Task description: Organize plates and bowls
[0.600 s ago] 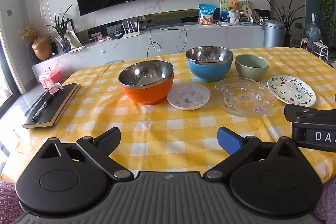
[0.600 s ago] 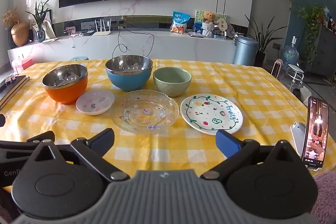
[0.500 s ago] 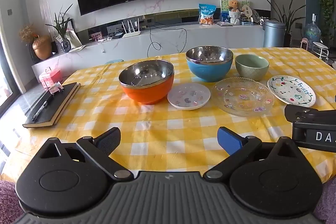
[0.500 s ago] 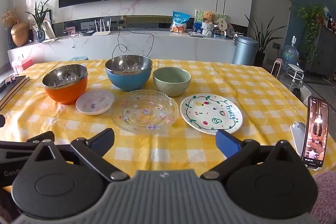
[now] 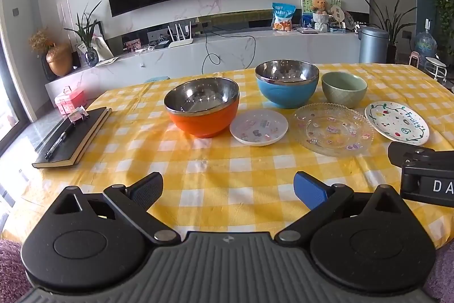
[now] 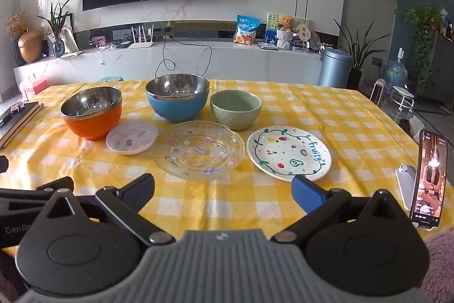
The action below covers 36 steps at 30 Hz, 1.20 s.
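Both tongs, left (image 5: pixel 228 190) and right (image 6: pixel 222 190), gape empty before round steel-lined bowls (image 5: pixel 202 111) and a ridged glass plate (image 6: pixel 198 150) on the checked tabletop (image 6: pixel 340 115)

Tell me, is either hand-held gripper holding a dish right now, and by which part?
Nothing is held. The left hand-held gripper and right hand-held gripper are both open.

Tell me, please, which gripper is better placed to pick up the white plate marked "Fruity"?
The right gripper, probably. Open and empty, it has the Fruity plate just beyond its right finger. The left gripper, also open, faces the orange bowl and small white plate.
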Available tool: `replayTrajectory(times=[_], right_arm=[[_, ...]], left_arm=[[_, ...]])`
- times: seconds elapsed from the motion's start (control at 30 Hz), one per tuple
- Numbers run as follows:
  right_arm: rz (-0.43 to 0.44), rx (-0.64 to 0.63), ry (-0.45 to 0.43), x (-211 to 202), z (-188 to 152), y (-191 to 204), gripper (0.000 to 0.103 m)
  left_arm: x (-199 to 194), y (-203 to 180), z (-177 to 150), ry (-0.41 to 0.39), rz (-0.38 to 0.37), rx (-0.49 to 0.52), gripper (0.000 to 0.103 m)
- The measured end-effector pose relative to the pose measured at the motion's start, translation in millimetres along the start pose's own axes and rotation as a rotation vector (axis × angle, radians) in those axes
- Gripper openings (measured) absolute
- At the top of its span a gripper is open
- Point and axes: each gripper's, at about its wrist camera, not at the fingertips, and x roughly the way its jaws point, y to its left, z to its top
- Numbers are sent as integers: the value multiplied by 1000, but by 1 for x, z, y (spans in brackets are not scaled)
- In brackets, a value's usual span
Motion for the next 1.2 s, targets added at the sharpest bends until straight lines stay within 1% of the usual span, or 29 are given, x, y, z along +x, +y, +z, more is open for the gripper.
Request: replayTrajectory(times=[0.5,1.2], right_arm=[[34,24,-2,2,-2,-3,100],[45,20,3,4,-5,-1,100]], left_arm=[[4,-2,-3,18,-8,-5,103],[5,-2,-5,41,-19,-25,103]])
